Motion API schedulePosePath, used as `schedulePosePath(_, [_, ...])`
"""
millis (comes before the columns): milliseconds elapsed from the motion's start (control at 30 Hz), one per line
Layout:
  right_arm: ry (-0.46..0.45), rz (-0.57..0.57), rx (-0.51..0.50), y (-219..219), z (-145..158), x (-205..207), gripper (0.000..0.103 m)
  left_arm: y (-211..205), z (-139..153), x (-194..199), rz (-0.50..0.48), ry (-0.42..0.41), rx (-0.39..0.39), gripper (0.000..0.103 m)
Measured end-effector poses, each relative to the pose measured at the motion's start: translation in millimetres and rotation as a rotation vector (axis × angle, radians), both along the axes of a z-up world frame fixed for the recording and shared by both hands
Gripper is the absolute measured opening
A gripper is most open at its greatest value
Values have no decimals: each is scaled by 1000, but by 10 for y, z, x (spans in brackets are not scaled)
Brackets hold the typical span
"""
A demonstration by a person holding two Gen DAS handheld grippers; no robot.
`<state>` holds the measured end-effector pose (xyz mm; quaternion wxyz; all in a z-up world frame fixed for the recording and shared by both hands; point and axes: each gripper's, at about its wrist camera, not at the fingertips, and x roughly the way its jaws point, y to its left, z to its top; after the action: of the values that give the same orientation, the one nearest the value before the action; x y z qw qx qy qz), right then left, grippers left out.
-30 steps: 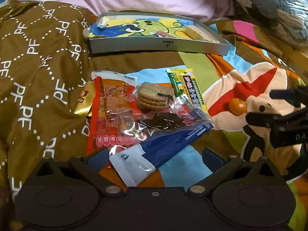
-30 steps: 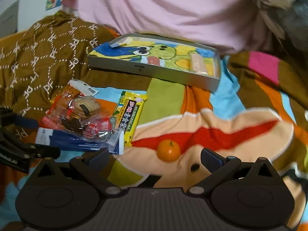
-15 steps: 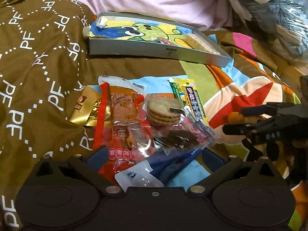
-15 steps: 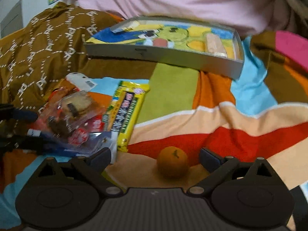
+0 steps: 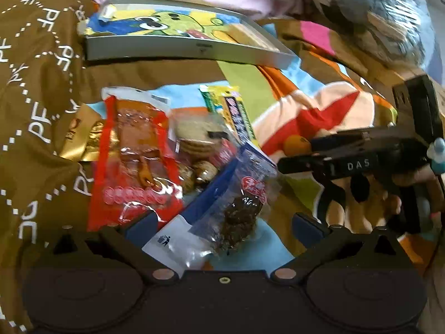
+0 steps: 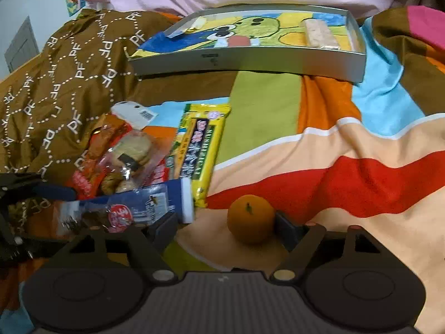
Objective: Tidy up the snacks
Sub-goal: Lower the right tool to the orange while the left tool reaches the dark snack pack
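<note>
Left gripper [image 5: 224, 224] jaws apart over packets [image 5: 178, 164]. Right gripper [image 6: 226, 228] jaws apart, orange [image 6: 251, 218] between. Tray [image 6: 250, 61] at 12; blanket [image 6: 361, 150] bare at 2.

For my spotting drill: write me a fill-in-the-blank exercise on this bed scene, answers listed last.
1. The small round fruit between the right gripper's fingers is an ____.
2. The grey tray has a picture of a green ____ on its bottom.
3. The brown blanket is printed with the white letters ____.
4. The long snack pack beside the biscuits is mostly ____.

Answers: orange; frog; PF; yellow
</note>
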<state>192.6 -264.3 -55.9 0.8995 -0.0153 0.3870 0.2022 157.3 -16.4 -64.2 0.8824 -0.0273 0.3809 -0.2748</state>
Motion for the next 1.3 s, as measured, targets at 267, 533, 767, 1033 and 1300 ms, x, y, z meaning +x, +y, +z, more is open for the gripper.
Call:
schedulePosePath(267, [-7, 33, -5, 75, -3, -41, 79, -114, 90, -96, 25, -84, 30, 102])
schedulePosePath(533, [-7, -8, 10, 69, 1, -33, 70, -372, 120, -195, -46, -174, 185, 98])
schedulePosePath(767, [-3, -14, 5, 108, 2, -54, 43, -480, 74, -208, -83, -180, 272, 82])
schedulePosePath(1033, [7, 25, 1, 161, 27, -164, 38, -493, 61, -223, -96, -165, 289, 60])
schedulePosePath(1300, [35, 18, -1, 158, 67, -292, 38, -496, 63, -149, -133, -148, 293, 79])
